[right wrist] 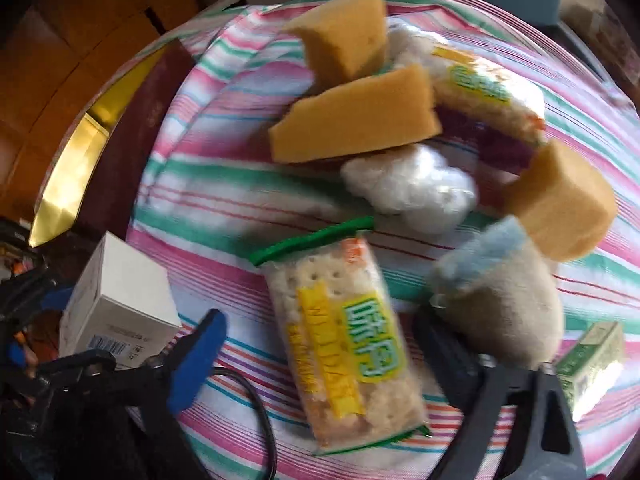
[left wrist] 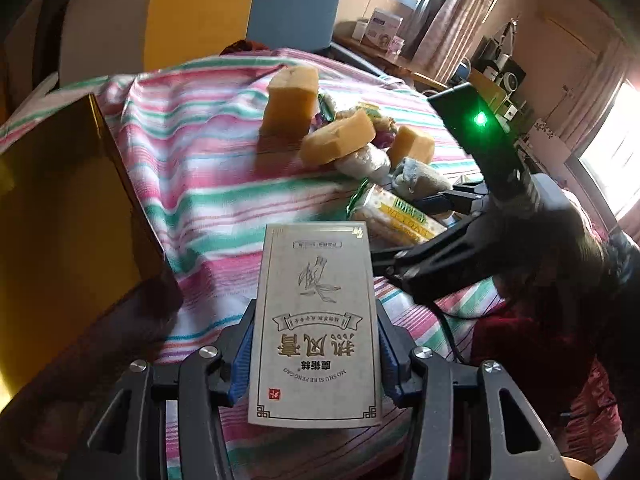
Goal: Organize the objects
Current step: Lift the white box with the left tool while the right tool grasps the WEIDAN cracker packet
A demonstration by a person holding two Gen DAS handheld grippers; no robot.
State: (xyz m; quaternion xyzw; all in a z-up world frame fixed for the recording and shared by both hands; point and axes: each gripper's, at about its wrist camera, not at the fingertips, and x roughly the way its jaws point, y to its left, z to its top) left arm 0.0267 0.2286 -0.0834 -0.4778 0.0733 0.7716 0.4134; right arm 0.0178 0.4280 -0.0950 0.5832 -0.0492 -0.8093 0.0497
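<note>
My left gripper (left wrist: 315, 320) is shut on a pale grey box (left wrist: 316, 332) with printed characters, its blue pads pressed against the two long sides; the same box (right wrist: 116, 300) shows at the left edge of the right wrist view. My right gripper (right wrist: 320, 340) points down over a clear cracker packet (right wrist: 344, 352) with a green seal. That packet lies flat on the striped cloth (right wrist: 208, 184) between the wide-apart jaws, and there is a gap to the blue pad (right wrist: 196, 356). In the left wrist view the right gripper (left wrist: 420, 228) straddles the packet (left wrist: 396, 212).
Beyond the packet lies a pile: three yellow sponges (right wrist: 356, 120), a plastic-wrapped white bundle (right wrist: 412, 188), a second cracker packet (right wrist: 488, 96) and a grey-blue plush piece (right wrist: 500, 300). A small green box (right wrist: 592, 360) sits at the right. A gold box (left wrist: 60, 220) stands at the left.
</note>
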